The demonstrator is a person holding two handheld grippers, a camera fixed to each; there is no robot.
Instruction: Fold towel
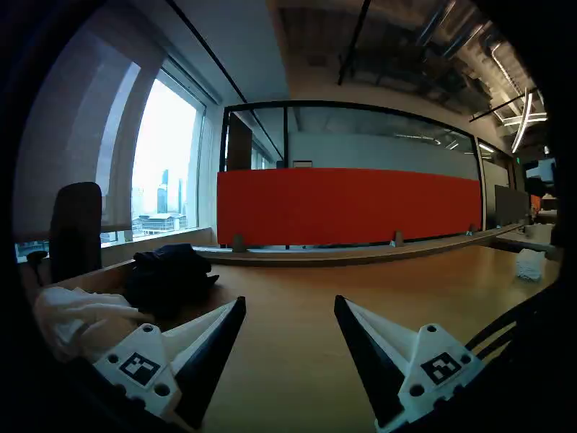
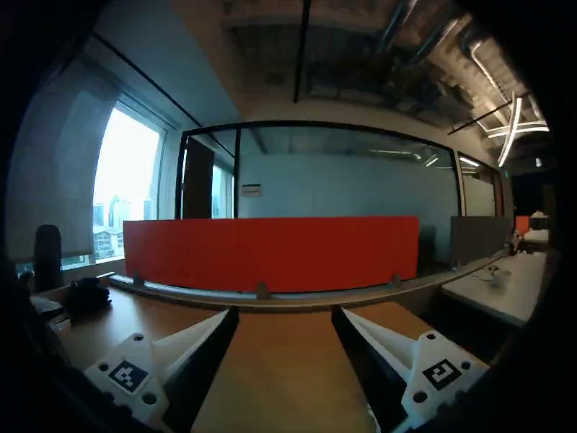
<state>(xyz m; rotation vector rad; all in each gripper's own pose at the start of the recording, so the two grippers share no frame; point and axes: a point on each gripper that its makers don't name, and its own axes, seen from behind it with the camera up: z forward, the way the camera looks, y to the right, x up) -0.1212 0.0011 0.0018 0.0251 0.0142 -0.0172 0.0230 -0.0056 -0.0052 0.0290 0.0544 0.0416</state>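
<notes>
In left gripper view, left gripper (image 1: 289, 299) spread wide over desk (image 1: 288, 375), gripping nothing. At 8 o'clock, crumpled white towel (image 1: 79, 317), just beside dark cloth (image 1: 169, 278) behind it. Farther off, chair (image 1: 76, 231) at 9, red divider (image 1: 346, 206) at 12. In right gripper view, right gripper (image 2: 284, 310) likewise parted, empty, over desk, divider beyond.
</notes>
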